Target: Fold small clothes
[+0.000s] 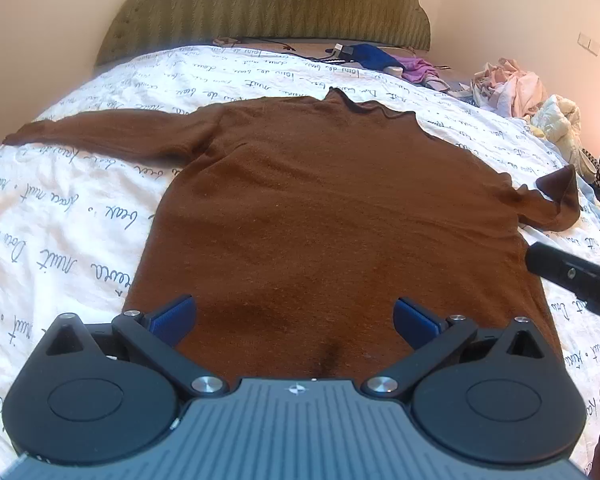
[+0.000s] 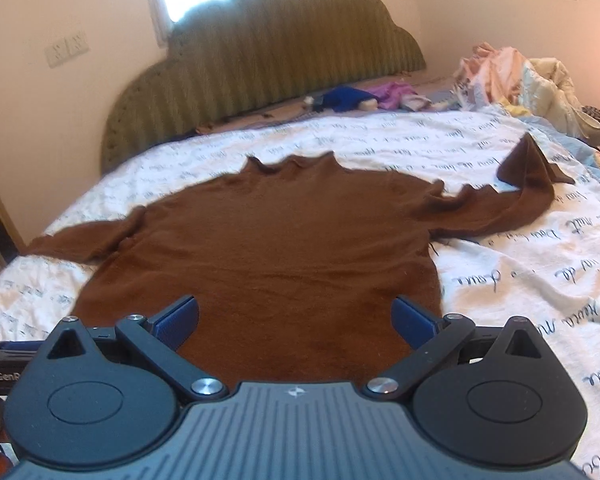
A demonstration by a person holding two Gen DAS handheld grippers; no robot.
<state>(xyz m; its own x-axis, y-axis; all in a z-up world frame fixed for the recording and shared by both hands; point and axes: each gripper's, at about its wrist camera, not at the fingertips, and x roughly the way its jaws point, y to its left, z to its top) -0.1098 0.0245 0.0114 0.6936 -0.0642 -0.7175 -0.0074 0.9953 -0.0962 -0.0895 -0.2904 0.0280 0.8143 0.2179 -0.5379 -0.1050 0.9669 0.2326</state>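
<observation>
the left gripper (image 1: pixel 294 316) and the right gripper (image 2: pixel 296 318) are both seen with jaws spread wide and nothing held, each poised above the hem end of the brown sweater (image 1: pixel 332 208), which is laid flat on the lettered white bedspread (image 1: pixel 60 208). only in the left wrist view is a black tool tip seen at the sweater's right edge; only in the right wrist view is the window above the green headboard (image 2: pixel 268 64) shown.

A white bedsheet (image 1: pixel 80 216) printed with cursive writing spreads out ahead of the tool and to both sides. Far ahead stands a green ribbed headboard (image 1: pixel 268 4) against a cream wall (image 1: pixel 48 16). Just before it, ahead and slightly right, lie a blue cloth (image 1: pixel 374 56) and a purple cloth (image 1: pixel 416 68). Further right sits a heap of pale clothes (image 1: pixel 516 88).
</observation>
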